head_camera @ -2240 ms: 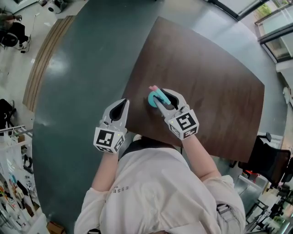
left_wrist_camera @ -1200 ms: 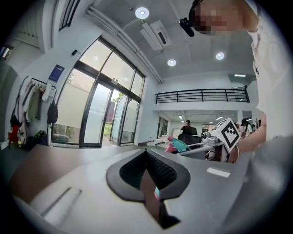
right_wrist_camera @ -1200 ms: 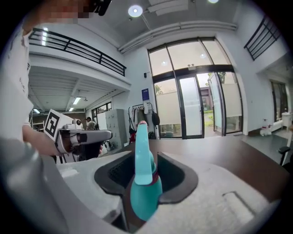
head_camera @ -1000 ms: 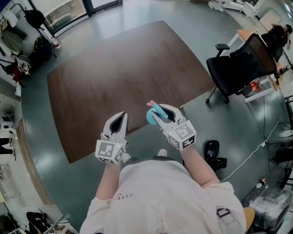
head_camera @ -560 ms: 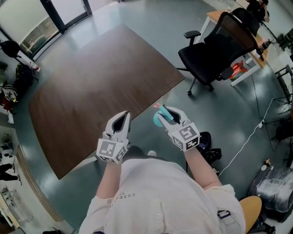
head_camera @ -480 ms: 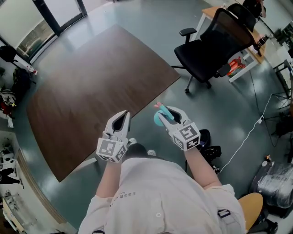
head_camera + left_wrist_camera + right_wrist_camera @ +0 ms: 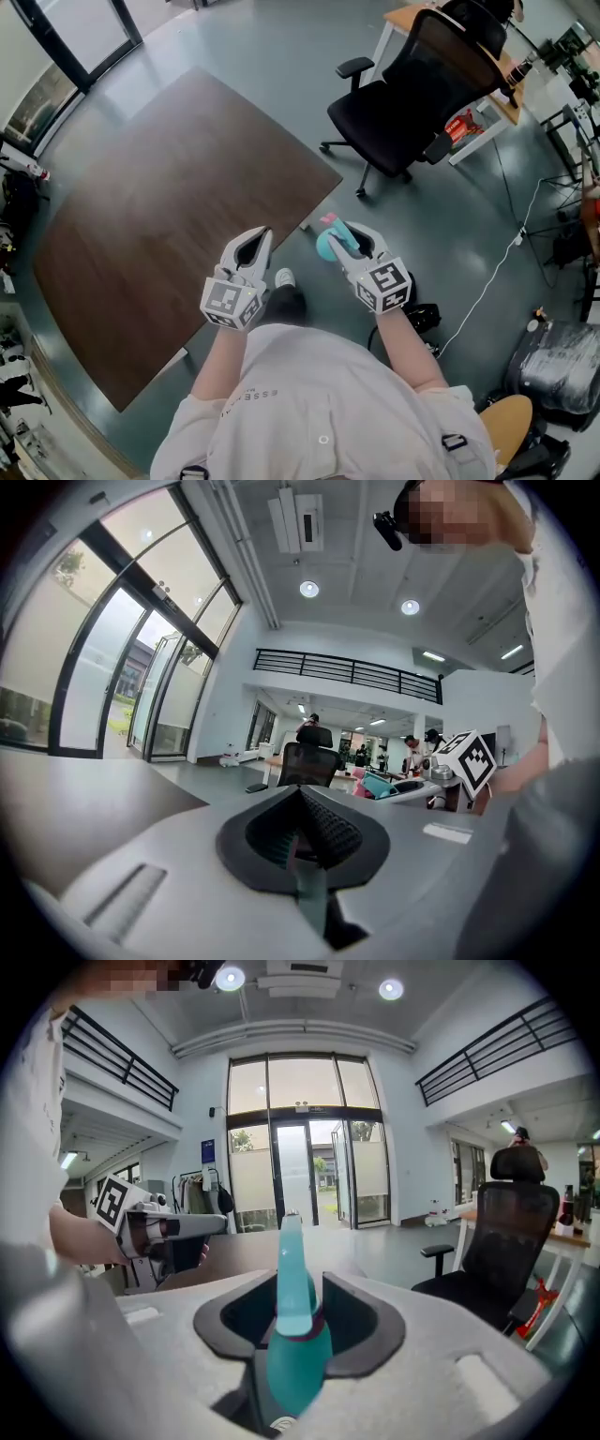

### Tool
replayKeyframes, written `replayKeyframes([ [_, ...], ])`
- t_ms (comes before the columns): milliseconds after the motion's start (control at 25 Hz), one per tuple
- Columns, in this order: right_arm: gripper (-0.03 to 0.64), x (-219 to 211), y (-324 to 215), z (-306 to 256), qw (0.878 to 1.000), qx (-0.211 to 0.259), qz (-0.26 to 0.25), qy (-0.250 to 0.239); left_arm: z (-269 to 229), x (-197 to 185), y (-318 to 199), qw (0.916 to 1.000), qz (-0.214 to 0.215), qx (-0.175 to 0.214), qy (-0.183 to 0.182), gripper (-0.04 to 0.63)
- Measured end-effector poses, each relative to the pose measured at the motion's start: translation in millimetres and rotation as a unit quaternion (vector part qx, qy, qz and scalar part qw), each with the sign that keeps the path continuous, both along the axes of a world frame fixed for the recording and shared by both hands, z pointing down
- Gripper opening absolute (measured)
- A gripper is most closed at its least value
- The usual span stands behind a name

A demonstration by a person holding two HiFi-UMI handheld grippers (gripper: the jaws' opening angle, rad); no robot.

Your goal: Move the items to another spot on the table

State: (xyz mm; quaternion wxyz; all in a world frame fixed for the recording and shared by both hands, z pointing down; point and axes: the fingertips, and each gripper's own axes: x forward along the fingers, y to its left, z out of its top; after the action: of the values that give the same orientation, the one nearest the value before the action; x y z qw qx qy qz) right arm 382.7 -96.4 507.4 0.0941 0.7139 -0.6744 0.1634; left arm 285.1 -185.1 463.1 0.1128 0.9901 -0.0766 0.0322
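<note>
My right gripper (image 7: 339,234) is shut on a teal item (image 7: 324,247) with a pink end (image 7: 328,218). It holds the item in the air over the grey floor, off the edge of the dark brown table (image 7: 159,216). In the right gripper view the teal item (image 7: 295,1335) stands up between the two jaws of the right gripper (image 7: 298,1321). My left gripper (image 7: 251,242) hangs beside it to the left, over the table's near edge, shut with nothing in it. The left gripper view shows the left gripper (image 7: 302,834) with its pads together and the teal item (image 7: 380,785) beyond.
A black office chair (image 7: 422,84) stands on the floor beyond the grippers, to the right of the table. A wooden desk (image 7: 487,70) lies behind it. Dark objects (image 7: 424,317) and cables (image 7: 497,272) lie on the floor at right. The person's white shoe (image 7: 284,278) shows below.
The person has turned to the right: the table has slid left and the chair has come into view. Both grippers, earlier over the table, now hang at and past its edge, the teal item still held.
</note>
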Motion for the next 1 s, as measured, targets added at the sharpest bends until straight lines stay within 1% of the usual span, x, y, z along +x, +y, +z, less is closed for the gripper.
replayKeyframes([
  [160,0.135,37.1,-39.1,-3.1,1.000,-0.009,-0.008,0.006,1.8,32.6,-35.2,1.0000,-0.001,-0.006,-0.002,0.011],
  [320,0.135,59.1,-86.1,-7.0,0.999,-0.010,-0.029,0.011,0.1,49.8,-73.4,0.9999,-0.014,-0.005,-0.004,0.011],
  [440,0.135,67.7,-119.5,-7.5,0.999,-0.008,-0.051,0.006,-0.2,53.8,-99.4,0.9990,-0.044,-0.005,-0.007,0.011],
  [600,0.135,70.9,-163.1,-4.6,0.994,-0.012,-0.105,0.012,3.7,47.8,-128.3,0.9946,-0.102,-0.010,-0.014,0.012],
  [720,0.135,67.8,-195.8,0.4,0.987,-0.012,-0.158,0.014,7.1,36.0,-145.4,0.9869,-0.160,-0.010,-0.020,0.011],
  [840,0.135,65.5,-223.1,9.2,0.978,-0.011,-0.208,0.012,10.3,25.4,-158.6,0.9758,-0.217,-0.007,-0.024,0.011],
  [920,0.135,65.2,-238.6,16.7,0.970,-0.014,-0.241,0.013,10.1,17.8,-165.4,0.9661,-0.257,-0.006,-0.024,0.011],
  [1000,0.135,65.5,-255.5,22.0,0.962,-0.014,-0.271,0.014,7.9,8.7,-172.7,0.9539,-0.299,-0.005,-0.023,0.011],
])
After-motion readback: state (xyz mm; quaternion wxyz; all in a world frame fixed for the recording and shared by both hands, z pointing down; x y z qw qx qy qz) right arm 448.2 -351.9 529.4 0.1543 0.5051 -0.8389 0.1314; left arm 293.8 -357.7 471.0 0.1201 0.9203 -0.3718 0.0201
